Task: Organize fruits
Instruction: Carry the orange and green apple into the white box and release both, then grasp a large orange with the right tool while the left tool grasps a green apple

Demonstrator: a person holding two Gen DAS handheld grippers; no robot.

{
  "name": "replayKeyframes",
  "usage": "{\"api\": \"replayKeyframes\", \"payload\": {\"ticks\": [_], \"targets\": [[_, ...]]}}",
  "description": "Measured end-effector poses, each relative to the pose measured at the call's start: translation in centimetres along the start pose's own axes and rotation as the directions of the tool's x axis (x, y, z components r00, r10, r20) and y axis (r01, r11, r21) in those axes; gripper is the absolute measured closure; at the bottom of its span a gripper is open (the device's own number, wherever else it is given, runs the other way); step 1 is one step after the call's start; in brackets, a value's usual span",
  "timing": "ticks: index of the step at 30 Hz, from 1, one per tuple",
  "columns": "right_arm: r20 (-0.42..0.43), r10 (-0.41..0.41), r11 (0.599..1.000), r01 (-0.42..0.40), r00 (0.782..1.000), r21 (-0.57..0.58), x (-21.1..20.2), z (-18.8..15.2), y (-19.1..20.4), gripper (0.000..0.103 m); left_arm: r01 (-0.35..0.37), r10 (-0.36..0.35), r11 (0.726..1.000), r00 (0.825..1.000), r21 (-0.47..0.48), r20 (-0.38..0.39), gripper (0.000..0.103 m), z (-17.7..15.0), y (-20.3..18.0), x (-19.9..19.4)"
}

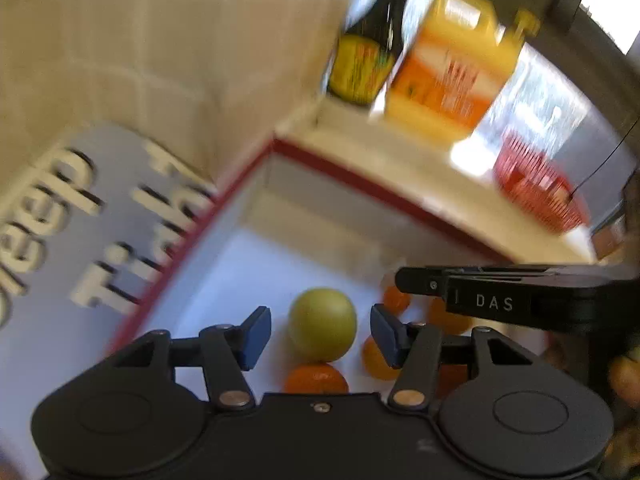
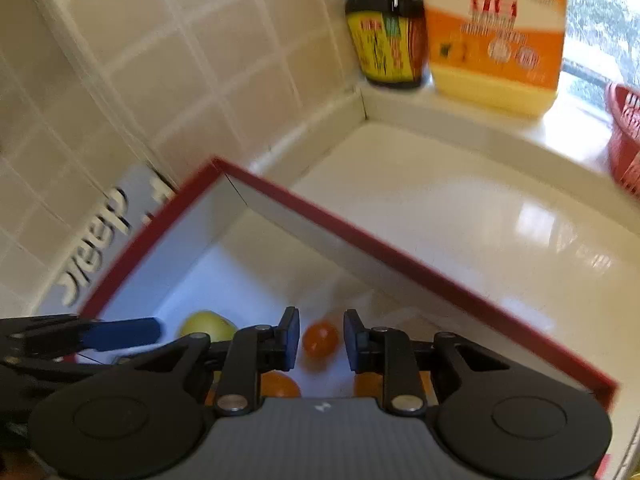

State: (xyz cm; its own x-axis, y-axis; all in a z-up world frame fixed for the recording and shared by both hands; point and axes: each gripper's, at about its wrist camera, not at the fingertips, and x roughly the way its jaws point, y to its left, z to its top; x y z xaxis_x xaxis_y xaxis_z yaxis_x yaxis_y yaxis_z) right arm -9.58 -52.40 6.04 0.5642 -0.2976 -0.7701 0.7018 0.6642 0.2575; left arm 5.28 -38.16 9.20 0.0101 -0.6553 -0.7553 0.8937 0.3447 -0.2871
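Note:
A white box with a red rim (image 1: 320, 164) (image 2: 400, 256) holds fruit. In the left wrist view a green apple (image 1: 322, 324) lies on the box floor between the tips of my open left gripper (image 1: 320, 334), untouched, with several oranges (image 1: 316, 378) around it. My right gripper reaches in from the right (image 1: 496, 296). In the right wrist view my right gripper (image 2: 321, 340) is open over the box, with a small orange (image 2: 320, 340) below the gap between its fingers. The green apple (image 2: 208, 330) lies to its left, beside a blue fingertip of the left gripper (image 2: 120, 334).
A dark sauce bottle (image 2: 386, 28) and a yellow-orange jug (image 2: 496, 36) stand on the ledge by the tiled wall (image 2: 160, 60). A red plastic basket (image 2: 624, 140) sits at the right on the white counter (image 2: 460, 200). A grey lid with raised lettering (image 1: 60, 220) leans left of the box.

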Motion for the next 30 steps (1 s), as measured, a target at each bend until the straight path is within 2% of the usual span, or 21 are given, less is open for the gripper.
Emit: {"api": "replayKeyframes", "payload": {"ticks": [2,6,10,14,17,22,26,30], "targets": [[0.036,0.014,1.000,-0.014,0.999,-0.002,-2.0,0.2,0.2,0.076,0.002,-0.001,1.000,0.997,-0.017,0.075,0.028,-0.1,0.6,-3.9],[0.081,0.076,0.997,-0.077,0.994,0.010,-5.6,0.4,0.7,0.075,-0.053,0.065,0.997,0.976,-0.061,0.206,0.027,-1.3,2.1,-12.3],[0.079,0.185,0.983,-0.183,0.980,-0.029,-9.1,-1.1,2.7,0.074,-0.157,0.181,0.982,0.944,-0.105,0.277,0.027,-3.7,3.1,-19.4],[0.008,0.285,0.951,-0.282,0.958,-0.124,-11.5,-4.2,5.7,0.073,-0.229,0.268,0.960,0.919,-0.161,0.289,0.028,-6.9,3.5,-23.5],[-0.064,0.314,0.925,-0.320,0.947,-0.204,-12.4,-7.0,7.9,0.071,-0.264,0.314,0.942,0.909,-0.205,0.275,0.027,-9.8,4.2,-24.7],[-0.159,0.289,0.901,-0.325,0.944,-0.289,-12.5,-11.4,10.7,0.066,-0.268,0.329,0.923,0.921,-0.276,0.206,0.028,-14.4,5.9,-23.7],[-0.241,0.286,0.895,-0.348,0.927,-0.278,-11.7,-13.9,11.2,0.041,-0.285,0.335,0.912,0.932,-0.295,0.136,0.027,-17.2,7.0,-21.9],[-0.280,0.265,0.905,-0.338,0.923,-0.259,-10.7,-15.5,11.3,0.037,-0.304,0.346,0.899,0.934,-0.314,0.087,0.023,-18.5,7.8,-20.0]]}}
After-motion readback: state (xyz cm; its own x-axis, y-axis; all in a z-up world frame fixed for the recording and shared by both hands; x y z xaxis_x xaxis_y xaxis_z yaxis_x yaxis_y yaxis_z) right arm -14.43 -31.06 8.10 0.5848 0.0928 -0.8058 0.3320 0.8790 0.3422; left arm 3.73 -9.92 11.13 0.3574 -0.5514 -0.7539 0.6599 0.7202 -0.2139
